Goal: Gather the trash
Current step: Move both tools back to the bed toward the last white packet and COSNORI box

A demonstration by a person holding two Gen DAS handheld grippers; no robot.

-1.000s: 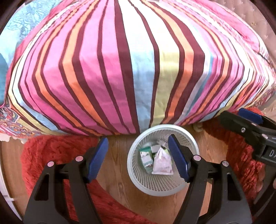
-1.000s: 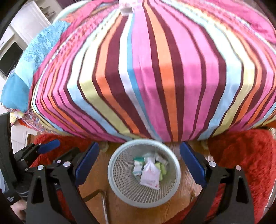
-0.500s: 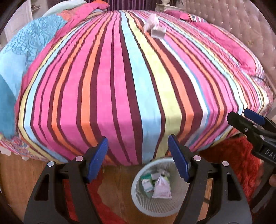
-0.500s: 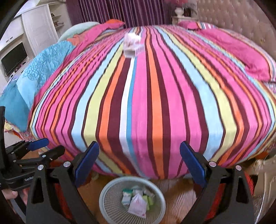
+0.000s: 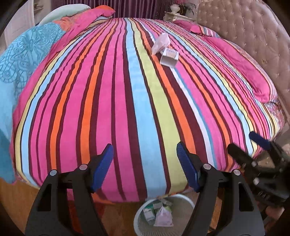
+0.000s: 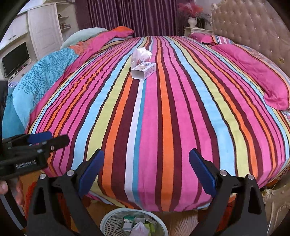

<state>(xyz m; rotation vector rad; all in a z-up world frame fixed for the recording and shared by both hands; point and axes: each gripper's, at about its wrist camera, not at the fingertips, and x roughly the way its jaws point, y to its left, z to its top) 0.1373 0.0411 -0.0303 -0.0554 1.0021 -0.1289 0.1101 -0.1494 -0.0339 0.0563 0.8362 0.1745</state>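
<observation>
Both the left tongs and the right tongs gape wide and hold nothing, poised over the near edge of the striped bed. The white box and the crumpled plastic bag touching its far end lie well ahead of both tongs, with bare bedspread between. Below and just behind the tongs, the white mesh wastebasket stands on the floor against the bed's foot, holding wrappers.

Bed under striped cover; pink pillow beside tufted headboard. Purple curtains behind. Television at left.
</observation>
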